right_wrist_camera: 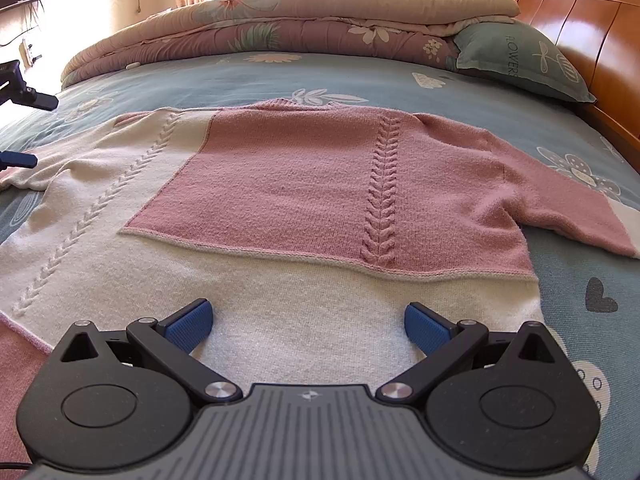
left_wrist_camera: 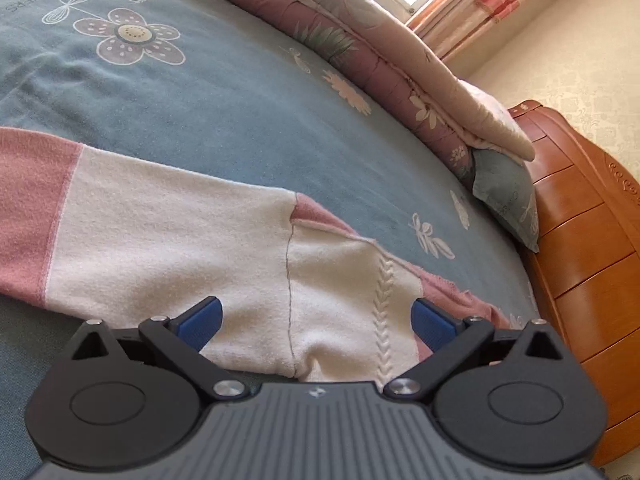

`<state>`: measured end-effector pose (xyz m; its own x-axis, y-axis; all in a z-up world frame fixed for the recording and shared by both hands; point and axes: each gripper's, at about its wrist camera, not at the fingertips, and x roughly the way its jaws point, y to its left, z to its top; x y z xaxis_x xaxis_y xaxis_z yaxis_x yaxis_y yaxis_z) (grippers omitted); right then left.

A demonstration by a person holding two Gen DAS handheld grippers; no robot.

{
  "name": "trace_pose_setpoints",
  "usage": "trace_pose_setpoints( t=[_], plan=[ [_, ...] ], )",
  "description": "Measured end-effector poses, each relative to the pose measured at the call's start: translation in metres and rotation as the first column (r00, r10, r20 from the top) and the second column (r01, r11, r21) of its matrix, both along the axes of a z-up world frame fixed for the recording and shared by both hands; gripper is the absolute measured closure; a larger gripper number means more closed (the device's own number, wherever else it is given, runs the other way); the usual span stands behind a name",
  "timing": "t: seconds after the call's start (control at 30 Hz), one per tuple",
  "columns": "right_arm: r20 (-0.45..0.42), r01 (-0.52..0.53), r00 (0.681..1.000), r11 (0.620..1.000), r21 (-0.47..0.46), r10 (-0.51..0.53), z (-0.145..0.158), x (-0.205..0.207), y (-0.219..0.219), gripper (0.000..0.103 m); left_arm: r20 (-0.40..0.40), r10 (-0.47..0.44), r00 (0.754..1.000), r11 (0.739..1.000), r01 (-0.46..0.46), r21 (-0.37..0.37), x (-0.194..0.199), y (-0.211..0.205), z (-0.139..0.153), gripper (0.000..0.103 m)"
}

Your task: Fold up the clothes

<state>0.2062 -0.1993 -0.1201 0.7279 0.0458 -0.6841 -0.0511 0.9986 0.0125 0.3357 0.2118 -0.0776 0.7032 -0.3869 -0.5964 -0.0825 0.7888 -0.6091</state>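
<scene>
Sweater [right_wrist_camera: 304, 184] lies flat, unfolded, on the bed [right_wrist_camera: 248, 76], both sleeves out to the sides. Left gripper [left_wrist_camera: 316, 320] has jaws spread, holding nothing, low over the white sleeve [left_wrist_camera: 172, 232] near the armpit seam; right gripper [right_wrist_camera: 306, 324] likewise has jaws spread, holding nothing, over the white hem. Risk: the loose knit may bunch or stretch if pinched through one layer only, or the jaws may catch the bedsheet beneath and drag it into the fold.

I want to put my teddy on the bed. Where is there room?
Bare bedsheet lies between the sweater and the folded quilt, and right of the sweater toward the headboard. The middle is covered.
</scene>
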Motion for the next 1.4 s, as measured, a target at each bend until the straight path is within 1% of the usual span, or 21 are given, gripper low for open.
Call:
trace_pose_setpoints(
  t=[0.2, 0.27, 0.33, 0.43, 0.5, 0.53, 0.6, 0.7, 0.83, 0.9, 0.93, 1.0, 1.03, 1.27, 1.4],
  plan=[
    [0.001, -0.001, 1.000, 1.000, 0.001, 0.001, 0.000, 0.000, 0.000, 0.000, -0.100, 0.002, 0.995, 0.999, 0.002, 0.043, 0.004, 0.002, -0.021, 0.004],
    [-0.001, -0.001, 1.000, 1.000, 0.003, 0.001, 0.000, 0.000, -0.001, 0.000, -0.108, 0.033, 0.994, 0.998, -0.028, 0.048, -0.004, 0.009, -0.010, 0.004],
    [0.000, 0.000, 1.000, 1.000, 0.002, 0.000, 0.000, 0.000, -0.001, 0.000, -0.052, 0.044, 0.998, 0.998, -0.042, 0.035, -0.008, 0.020, -0.001, 0.003],
    [0.002, 0.004, 1.000, 1.000, 0.000, -0.004, 0.000, 0.000, 0.000, 0.000, -0.025, 0.079, 0.997, 0.995, -0.080, -0.056, 0.002, 0.035, -0.012, 0.003],
    [0.003, 0.002, 1.000, 1.000, 0.000, -0.002, -0.001, 0.000, 0.000, 0.000, -0.061, 0.085, 0.994, 0.993, -0.089, -0.073, 0.012, 0.040, -0.026, 0.003],
    [0.004, 0.002, 1.000, 1.000, 0.000, -0.002, -0.001, 0.000, 0.000, 0.000, -0.080, 0.102, 0.992, 0.993, -0.106, -0.058, 0.012, 0.042, -0.030, 0.005],
    [0.005, -0.001, 1.000, 1.000, 0.002, 0.000, -0.001, -0.001, -0.001, 0.000, -0.088, 0.151, 0.985, 0.988, -0.153, -0.016, 0.003, 0.050, -0.022, 0.006],
    [0.002, 0.000, 1.000, 1.000, 0.000, 0.000, 0.000, 0.000, -0.001, 0.000, -0.095, 0.223, 0.970, 0.975, -0.220, 0.044, -0.011, 0.061, -0.009, 0.006],
    [0.003, 0.002, 1.000, 1.000, -0.002, -0.002, 0.000, -0.001, 0.000, 0.000, -0.058, 0.206, 0.977, 0.978, -0.206, -0.007, -0.006, 0.070, -0.008, 0.005],
    [0.003, 0.001, 1.000, 1.000, -0.003, -0.001, 0.000, -0.001, 0.001, 0.000, -0.049, 0.150, 0.987, 0.989, -0.150, -0.001, 0.004, 0.062, -0.012, 0.004],
    [0.002, 0.002, 1.000, 1.000, -0.003, -0.002, 0.000, 0.000, 0.001, 0.000, -0.061, 0.154, 0.986, 0.987, -0.151, 0.059, 0.007, 0.058, -0.013, 0.004],
    [-0.002, 0.000, 1.000, 1.000, -0.003, 0.000, 0.000, 0.000, 0.001, 0.000, -0.084, 0.165, 0.983, 0.973, -0.148, 0.176, 0.011, 0.052, -0.015, 0.006],
    [-0.005, -0.002, 1.000, 1.000, -0.003, 0.002, 0.000, 0.000, 0.000, 0.000, -0.095, 0.175, 0.980, 0.965, -0.152, 0.212, 0.010, 0.053, -0.012, 0.006],
    [-0.009, -0.003, 1.000, 1.000, 0.002, 0.003, 0.000, 0.002, -0.001, 0.000, -0.029, 0.143, 0.989, 0.949, -0.129, 0.288, 0.004, 0.062, 0.001, 0.005],
    [-0.020, 0.021, 1.000, 1.000, -0.001, -0.021, 0.001, 0.005, 0.002, 0.000, 0.008, 0.119, 0.993, 0.937, -0.115, 0.331, 0.001, 0.066, 0.009, 0.003]
  ],
)
